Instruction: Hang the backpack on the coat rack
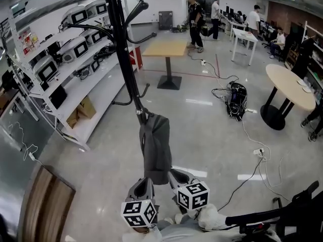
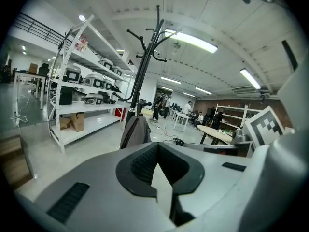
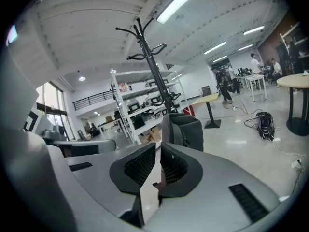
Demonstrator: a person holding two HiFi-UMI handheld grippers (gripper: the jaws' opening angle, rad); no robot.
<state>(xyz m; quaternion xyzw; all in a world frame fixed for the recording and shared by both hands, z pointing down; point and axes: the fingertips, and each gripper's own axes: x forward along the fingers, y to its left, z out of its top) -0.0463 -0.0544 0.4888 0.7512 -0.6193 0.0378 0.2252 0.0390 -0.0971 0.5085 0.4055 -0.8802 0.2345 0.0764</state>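
A grey backpack hangs low on the black coat rack, its top by the pole and its body drooping toward me. Both grippers sit just below its bottom edge, apart from it. My left gripper is shut with nothing in it, and so is my right gripper. In the left gripper view the backpack shows beyond the closed left gripper, under the rack. In the right gripper view the backpack stands just past the closed right gripper, at the foot of the rack.
White shelving with several devices runs along the left. A square wooden table stands behind the rack and a round table at the right. A dark bag and cables lie on the floor. A wooden panel is at bottom left. People stand far back.
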